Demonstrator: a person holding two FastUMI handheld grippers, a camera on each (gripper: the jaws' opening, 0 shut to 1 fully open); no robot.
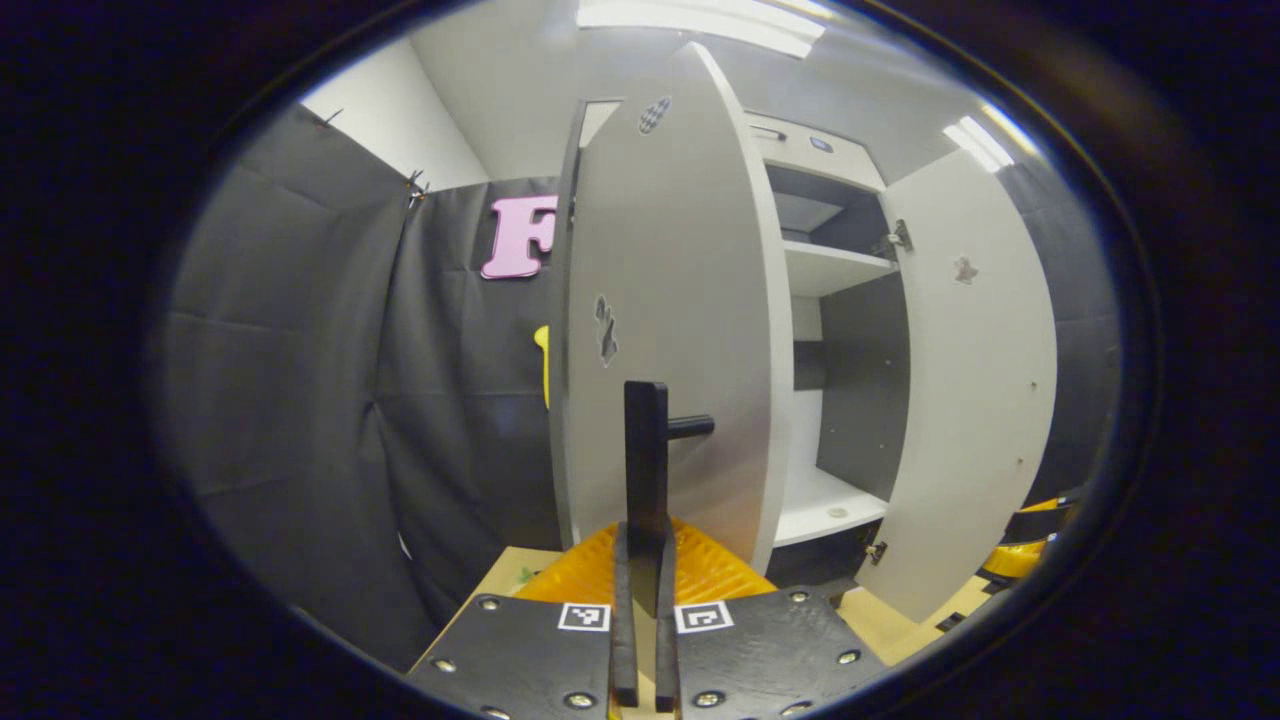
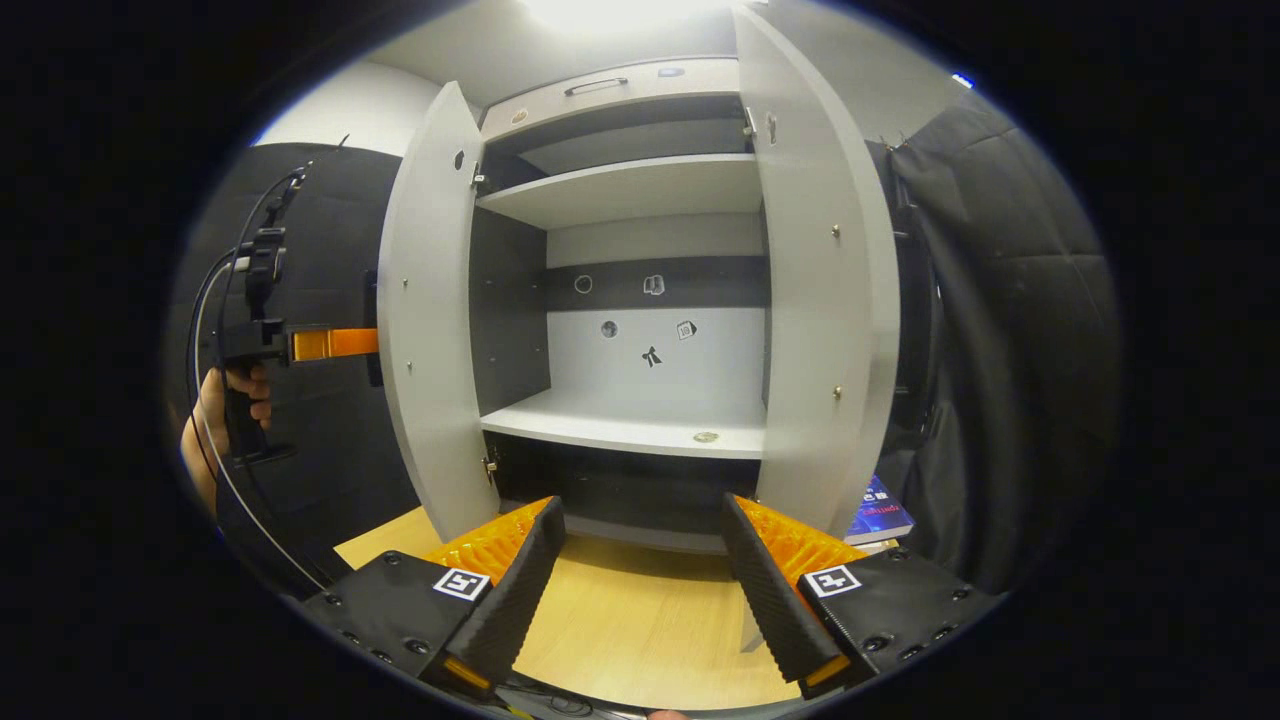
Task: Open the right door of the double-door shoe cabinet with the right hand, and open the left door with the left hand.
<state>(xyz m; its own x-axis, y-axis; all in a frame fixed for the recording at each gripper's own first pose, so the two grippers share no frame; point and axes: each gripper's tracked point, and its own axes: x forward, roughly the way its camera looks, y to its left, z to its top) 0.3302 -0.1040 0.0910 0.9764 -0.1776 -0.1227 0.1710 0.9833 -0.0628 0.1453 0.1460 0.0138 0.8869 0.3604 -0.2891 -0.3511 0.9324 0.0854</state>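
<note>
The white shoe cabinet (image 2: 640,190) stands with both doors swung open. In the left gripper view, my left gripper (image 1: 645,640) is shut on the black bar handle (image 1: 645,450) of the left door (image 1: 670,280), which stands edge-on just ahead. The right door (image 1: 975,380) hangs wide open further right. In the right gripper view, my right gripper (image 2: 640,600) is open and holds nothing, low in front of the cabinet's middle, between the left door (image 2: 430,330) and the right door (image 2: 820,300). The left gripper (image 2: 335,343) and the hand (image 2: 215,420) holding it show beyond the left door.
The shelves (image 2: 630,420) are bare except for a small round item (image 2: 706,437). A light wooden floor (image 2: 640,620) lies under the right gripper. A book (image 2: 880,512) lies by the right door's foot. Black cloth walls (image 1: 330,380) close in both sides.
</note>
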